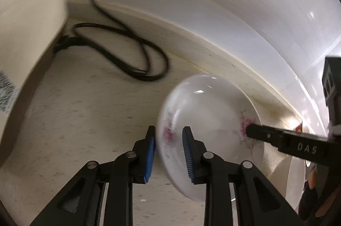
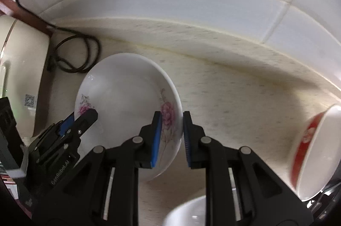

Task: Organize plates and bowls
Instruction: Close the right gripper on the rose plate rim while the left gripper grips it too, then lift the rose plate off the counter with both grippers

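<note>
You are pinching the floral bowl [image 2: 127, 111] by opposite rims, left gripper [image 1: 168, 153] and right gripper [image 2: 172, 138] both clamping it, at the frame centre above the desk [image 2: 234, 102]. It is not yet placed. The red-patterned bowl [image 2: 313, 153] at right and a white dish [image 2: 187, 213] at bottom are waiting.

Left camera: sits behind the left gripper [image 1: 168, 153], very close, looking toward the wall [image 1: 213, 2].
Right camera: sits behind the right gripper [image 2: 171, 138], close too.
Both see: the flower bowl [image 1: 204, 117] [image 2: 127, 102], black cord [image 1: 127, 51] [image 2: 76, 55], counter [image 1: 85, 108] [image 2: 234, 98].
</note>
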Demonstrator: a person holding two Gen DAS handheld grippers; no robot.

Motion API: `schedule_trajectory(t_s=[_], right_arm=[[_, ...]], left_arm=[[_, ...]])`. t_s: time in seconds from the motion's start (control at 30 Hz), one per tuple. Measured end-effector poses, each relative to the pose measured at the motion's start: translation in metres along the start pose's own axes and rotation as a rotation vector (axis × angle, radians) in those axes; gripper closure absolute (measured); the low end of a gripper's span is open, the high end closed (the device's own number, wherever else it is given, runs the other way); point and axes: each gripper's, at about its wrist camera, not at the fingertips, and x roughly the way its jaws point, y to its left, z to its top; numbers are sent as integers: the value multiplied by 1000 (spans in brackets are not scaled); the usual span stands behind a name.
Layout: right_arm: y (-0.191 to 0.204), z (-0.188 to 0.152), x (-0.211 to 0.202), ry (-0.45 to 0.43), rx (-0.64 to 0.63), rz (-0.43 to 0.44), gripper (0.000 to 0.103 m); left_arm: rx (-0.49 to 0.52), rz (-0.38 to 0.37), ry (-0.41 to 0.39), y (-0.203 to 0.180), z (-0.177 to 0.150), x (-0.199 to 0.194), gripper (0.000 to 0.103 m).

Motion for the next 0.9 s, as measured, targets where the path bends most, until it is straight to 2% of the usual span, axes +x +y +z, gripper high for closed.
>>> schedule_trajectory(t_s=[0.03,0.13,0.2,0.27,0.37,0.5,0.67,0.73,0.9], right_arm=[[6,1,2,2,-5,-7,80],[22,3,8,11,-30,-32,76],[28,0,11,17,-5,4,75],[27,-3,13,12,32,44,79],[34,-11,11,-10,35,28,81],[32,-39,11,-61,72,66,89],[51,-75,1,-125,47,31,90],[54,-79,-3,-144,53,34,90],[56,-113,-12,-164,78,52,90]], left_arm=[[-7,13,-8,4,1,-1,76],[-36,-27,-4,14,3,0,75],[-37,-44,4,15,3,0,76],[-36,-49,4,18,2,0,78],[-46,-37,-1,26,0,-3,84],[-51,-16,1,31,-5,-5,86],[-8,14,-3,25,-19,-11,85],[3,10,-8,26,-27,-17,85],[61,9,2,29,-52,-32,85]])
